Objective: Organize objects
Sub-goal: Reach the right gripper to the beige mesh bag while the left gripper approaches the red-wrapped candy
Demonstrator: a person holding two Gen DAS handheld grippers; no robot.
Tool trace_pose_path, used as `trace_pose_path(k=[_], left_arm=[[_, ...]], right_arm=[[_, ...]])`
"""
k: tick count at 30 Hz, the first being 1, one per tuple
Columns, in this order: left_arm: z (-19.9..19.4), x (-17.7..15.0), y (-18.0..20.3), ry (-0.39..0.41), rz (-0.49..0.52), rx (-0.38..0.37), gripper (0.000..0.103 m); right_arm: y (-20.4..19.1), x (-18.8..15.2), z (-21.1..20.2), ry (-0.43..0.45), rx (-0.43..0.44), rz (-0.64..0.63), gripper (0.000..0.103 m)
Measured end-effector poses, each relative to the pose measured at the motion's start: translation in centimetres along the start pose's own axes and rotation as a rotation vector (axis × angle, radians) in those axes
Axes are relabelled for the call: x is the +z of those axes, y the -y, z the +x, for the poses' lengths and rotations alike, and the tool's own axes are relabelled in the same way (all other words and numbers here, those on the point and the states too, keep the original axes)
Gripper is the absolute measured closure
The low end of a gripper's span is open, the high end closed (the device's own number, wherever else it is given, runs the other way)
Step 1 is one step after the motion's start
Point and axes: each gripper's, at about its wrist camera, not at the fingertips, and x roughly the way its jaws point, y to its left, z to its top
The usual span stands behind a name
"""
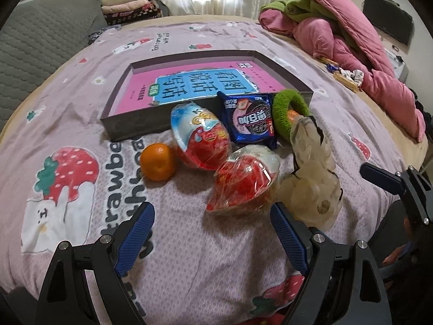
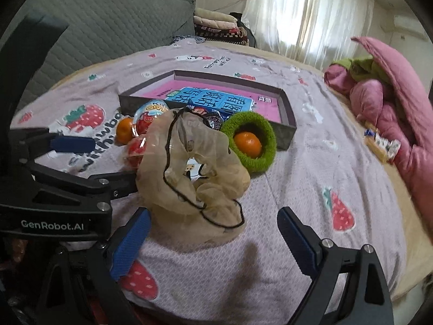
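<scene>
Closing in on the loose pile on the bedspread, both pairs of fingers spread wide with nothing between them.

From the left wrist view, the left gripper (image 1: 212, 233) hovers with the nearer wrapped red egg toy (image 1: 245, 182) just ahead of its fingertips, the mandarin (image 1: 158, 162) beyond its left finger, and the sheer drawstring pouch (image 1: 314, 173) just past its right finger. From the right wrist view, the right gripper (image 2: 213, 237) has that pouch just ahead, nearer its left finger; the green knitted ring (image 2: 250, 140) holding a second mandarin lies further out. The grey tray (image 1: 135, 126) lies beyond the pile. Judging from this, each gripper should centre on one item, bracket its widest part, avoid pinching only crinkly wrap or gauze, and not snag the black drawstring.
</scene>
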Motion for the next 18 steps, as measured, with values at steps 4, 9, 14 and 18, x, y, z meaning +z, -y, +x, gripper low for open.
trace_pose_path(k=[4,9,14,18], left_arm=[[0.7,0.4,0.3,-0.011,0.004,-0.016,0.015],[1.4,0.8,0.5,-0.027,-0.001,-0.031,0.015],[2.1,1.1,0.5,-0.044,-0.011,-0.044,0.015],[2.5,1.3,0.8,-0.045,-0.024,-0.052,0.015]], right_arm=[[-0.2,0.4,0.8,-0.001,-0.019,-0.044,0.029],[-0.8,0.9,2.0,-0.001,-0.034,-0.141,0.060],[0.5,1.0,2.0,0.017,-0.001,-0.095,0.083],[2.3,0.6,1.5,0.040,0.022,-0.024,0.086]])
